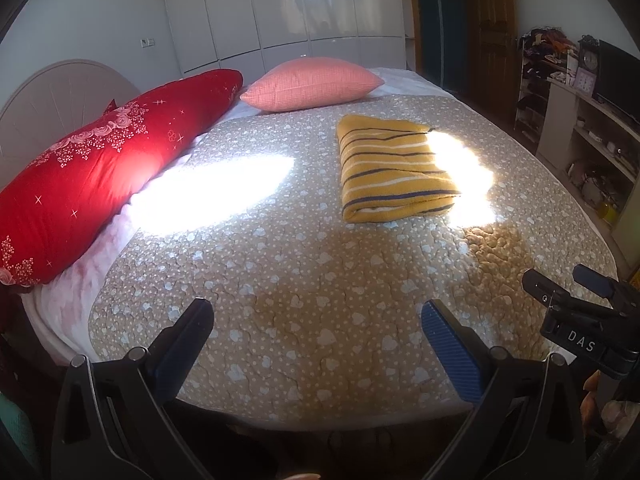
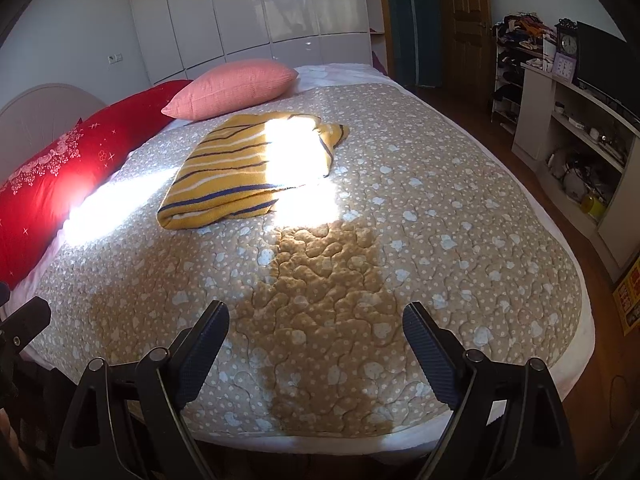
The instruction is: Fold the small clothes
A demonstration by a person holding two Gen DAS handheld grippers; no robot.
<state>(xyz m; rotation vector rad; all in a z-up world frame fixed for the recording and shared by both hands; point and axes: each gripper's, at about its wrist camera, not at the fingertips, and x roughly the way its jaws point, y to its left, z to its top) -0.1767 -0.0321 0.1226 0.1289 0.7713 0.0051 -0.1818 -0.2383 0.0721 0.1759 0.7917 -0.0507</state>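
A folded yellow striped sweater (image 1: 394, 170) is seen lying flat on the beige quilted bedspread (image 1: 304, 320), partly washed out by a sun patch, near the pink pillow (image 1: 312, 84) and well apart from both grippers. The left gripper (image 1: 318, 316) and the right gripper (image 2: 316, 320) are held over the near edge of the bed, each with jaws spread wide and nothing between them. A red pillow (image 1: 100, 168) is noted along the headboard side.

Both wrist views look down and forward from the near edge of the bed (image 1: 320, 280), toward the wardrobe (image 1: 280, 4). They share the folded striped garment (image 1: 392, 168), well ahead. The left view catches the right gripper (image 1: 568, 284) at its right edge.
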